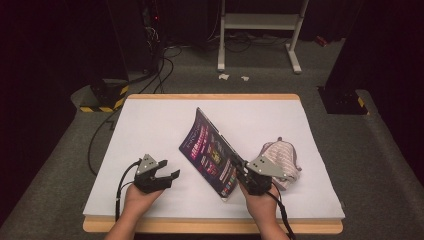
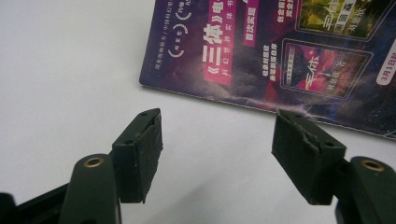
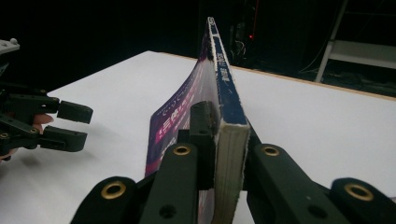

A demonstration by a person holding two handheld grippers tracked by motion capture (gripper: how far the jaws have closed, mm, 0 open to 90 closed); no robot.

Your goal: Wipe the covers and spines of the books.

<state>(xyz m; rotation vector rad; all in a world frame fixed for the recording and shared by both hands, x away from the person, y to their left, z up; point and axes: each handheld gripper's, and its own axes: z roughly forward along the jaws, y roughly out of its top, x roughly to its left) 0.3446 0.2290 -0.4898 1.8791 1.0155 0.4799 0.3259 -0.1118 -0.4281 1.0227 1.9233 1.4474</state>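
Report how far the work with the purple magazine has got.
Done: the right gripper is clamped on the thick purple glossy magazine and has one edge tilted up off the white table. In hand: holding it tilted. Left: the open left gripper hovers beside it, touching nothing.

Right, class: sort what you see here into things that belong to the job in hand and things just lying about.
In the job:
- magazine, tilted up on edge
- right tongs, clamped on its spine
- left tongs, open, empty, beside it

Lying about:
- pink knitted pouch, right of the magazine
- white metal stand on the floor beyond the table
- paper scraps on the floor
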